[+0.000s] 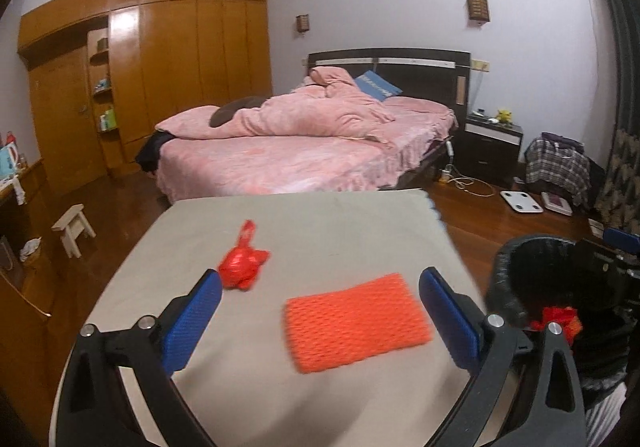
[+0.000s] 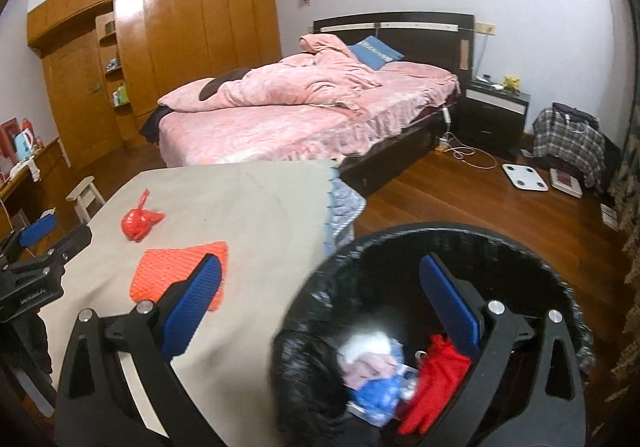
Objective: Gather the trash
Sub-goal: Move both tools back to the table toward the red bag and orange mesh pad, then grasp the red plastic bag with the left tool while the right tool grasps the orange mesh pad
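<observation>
Over the grey-covered table (image 1: 320,223), left gripper (image 1: 320,321) hangs with jaws spread wide and nothing between them; orange foam net (image 1: 356,321) lies flat between its blue pads, and red knotted plastic bag (image 1: 244,273) sits just beyond the left pad. Beside the table's right edge, right gripper (image 2: 320,315) is also wide open and empty above the black-lined trash bin (image 2: 400,243). Red, blue and white scraps (image 2: 432,375) lie inside the bin.

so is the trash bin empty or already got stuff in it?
Not empty. The right wrist view looks into the black-lined trash bin: a red bag, blue plastic and pale wrappers lie inside. Fill level: cannot tell.
</observation>
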The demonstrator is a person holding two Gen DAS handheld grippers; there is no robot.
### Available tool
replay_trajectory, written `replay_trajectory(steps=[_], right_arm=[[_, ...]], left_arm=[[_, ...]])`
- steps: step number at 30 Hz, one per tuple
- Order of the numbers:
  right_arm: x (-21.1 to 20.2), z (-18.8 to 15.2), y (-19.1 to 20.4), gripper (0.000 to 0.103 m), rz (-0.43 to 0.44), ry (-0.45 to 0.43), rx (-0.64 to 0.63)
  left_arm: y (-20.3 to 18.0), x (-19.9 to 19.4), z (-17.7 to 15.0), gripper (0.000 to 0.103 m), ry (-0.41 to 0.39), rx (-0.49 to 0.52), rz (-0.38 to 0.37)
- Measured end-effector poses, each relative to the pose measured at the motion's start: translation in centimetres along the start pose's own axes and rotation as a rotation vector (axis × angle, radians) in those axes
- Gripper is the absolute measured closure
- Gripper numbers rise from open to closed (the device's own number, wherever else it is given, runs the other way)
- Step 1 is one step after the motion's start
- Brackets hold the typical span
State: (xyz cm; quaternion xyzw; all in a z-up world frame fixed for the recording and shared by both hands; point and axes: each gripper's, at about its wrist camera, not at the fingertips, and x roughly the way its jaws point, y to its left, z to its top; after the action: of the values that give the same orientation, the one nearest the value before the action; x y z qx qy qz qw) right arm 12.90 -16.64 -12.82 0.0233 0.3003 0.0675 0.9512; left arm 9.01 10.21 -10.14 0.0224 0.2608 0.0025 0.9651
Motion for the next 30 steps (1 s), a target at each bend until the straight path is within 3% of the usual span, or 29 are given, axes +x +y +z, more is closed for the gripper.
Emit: replay_trajectory(steps=[8,16,30], right_arm=[[4.3,0.4,6.0,0.007,0.094,0.020,-0.065],[9.8,-0.9,11.4,0.007,0.148,0.107,-0.113],[16.4,-3.8,13.6,0.008,0.126,0.291,-0.136]], left_arm=[[5.3,1.6,-1.4,0.006,0.031,-0.069,0.088],[9.2,3.2,-2.7,0.006,0.073,-0.089,0.145],[11.6,5.5,-4.4,0.006,0.127,-0.118,0.166]])
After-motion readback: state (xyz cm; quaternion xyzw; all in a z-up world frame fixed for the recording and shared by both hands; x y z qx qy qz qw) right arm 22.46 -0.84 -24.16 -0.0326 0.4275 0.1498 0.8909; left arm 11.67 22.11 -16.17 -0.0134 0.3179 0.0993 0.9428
